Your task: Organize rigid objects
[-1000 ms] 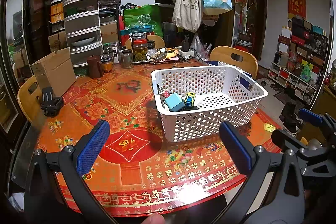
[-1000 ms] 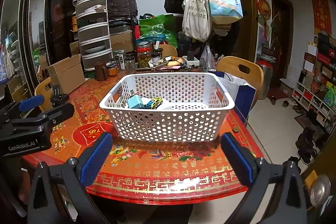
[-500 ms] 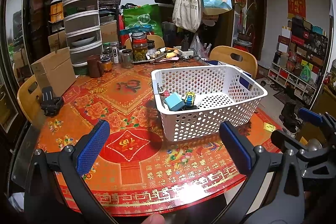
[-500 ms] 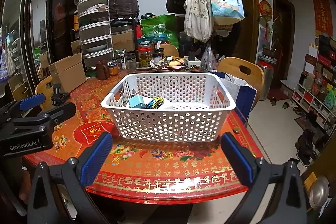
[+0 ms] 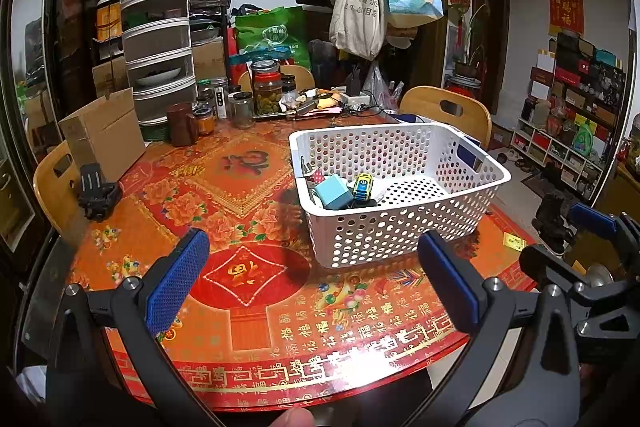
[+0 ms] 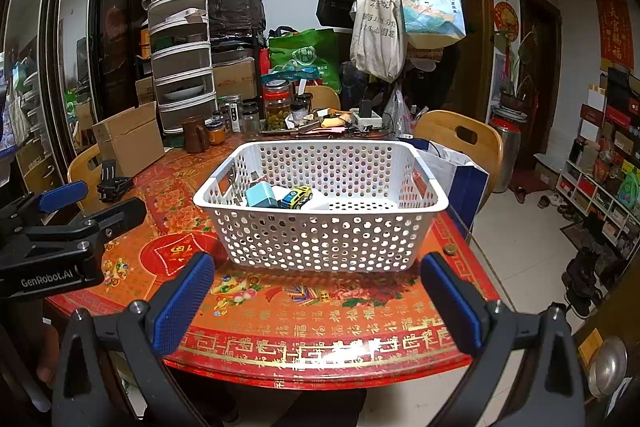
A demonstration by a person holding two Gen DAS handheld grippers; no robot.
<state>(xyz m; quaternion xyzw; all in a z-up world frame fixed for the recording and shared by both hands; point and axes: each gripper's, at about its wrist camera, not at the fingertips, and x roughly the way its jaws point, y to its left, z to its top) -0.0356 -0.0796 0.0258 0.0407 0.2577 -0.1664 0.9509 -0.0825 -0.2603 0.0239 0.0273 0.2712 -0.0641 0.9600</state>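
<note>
— What do the grippers look like?
— Both are matte black frames. The left gripper (image 5: 312,283) carries blue pads (image 5: 176,287) with a fine mesh texture, and silver screws sit along each finger.
— And the other?
— The right gripper (image 6: 316,301) is built the same. In its view, at nine o'clock, the left one's body bears white "GenRobot.AI" lettering.

A cluttered home dining room: table (image 5: 256,311), chairs (image 5: 448,107), jars (image 5: 266,87).
</note>
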